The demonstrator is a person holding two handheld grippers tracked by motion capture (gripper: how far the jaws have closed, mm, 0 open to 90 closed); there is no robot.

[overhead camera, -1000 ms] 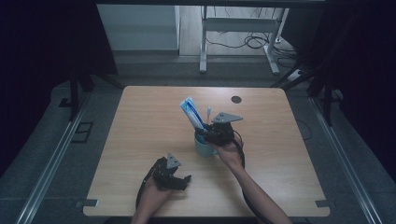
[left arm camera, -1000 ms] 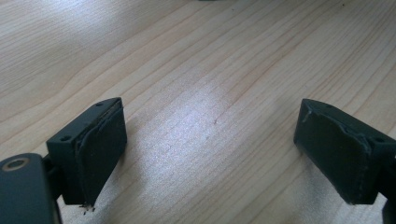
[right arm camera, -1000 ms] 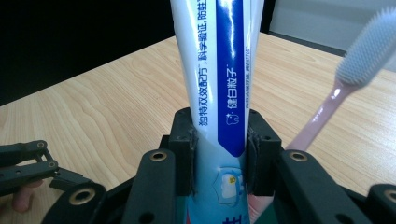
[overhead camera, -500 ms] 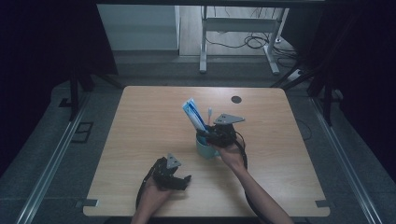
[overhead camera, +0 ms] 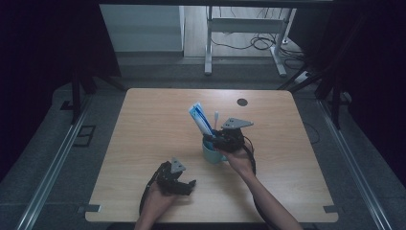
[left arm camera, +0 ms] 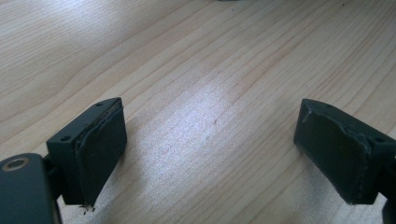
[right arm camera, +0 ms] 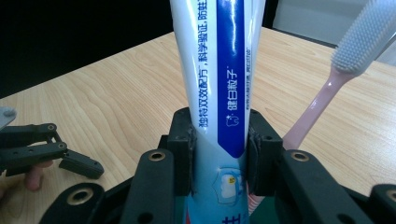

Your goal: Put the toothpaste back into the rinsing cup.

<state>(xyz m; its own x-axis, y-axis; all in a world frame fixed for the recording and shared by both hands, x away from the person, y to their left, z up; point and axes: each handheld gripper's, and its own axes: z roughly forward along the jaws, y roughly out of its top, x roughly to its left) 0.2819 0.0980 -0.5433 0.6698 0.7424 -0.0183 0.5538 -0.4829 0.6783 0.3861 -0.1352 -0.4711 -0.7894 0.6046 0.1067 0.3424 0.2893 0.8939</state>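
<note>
A white and blue toothpaste tube stands up between my right gripper's pads, which press on its lower part. In the high view the toothpaste tube leans up and left out of a light teal cup at the table's middle, with my right gripper over the cup. A pink toothbrush with a pale bristle head stands beside the tube; the toothbrush rises from the same cup. My left gripper rests near the front edge, and its jaws stand wide apart over bare wood.
The wooden table has a dark round grommet near its far right edge. Beyond the table stand a white frame leg and loose cables on the floor. My left gripper lies at the left in the right gripper view.
The toothpaste tube has shifted very slightly in the cup. Both hands stay about where they were.
</note>
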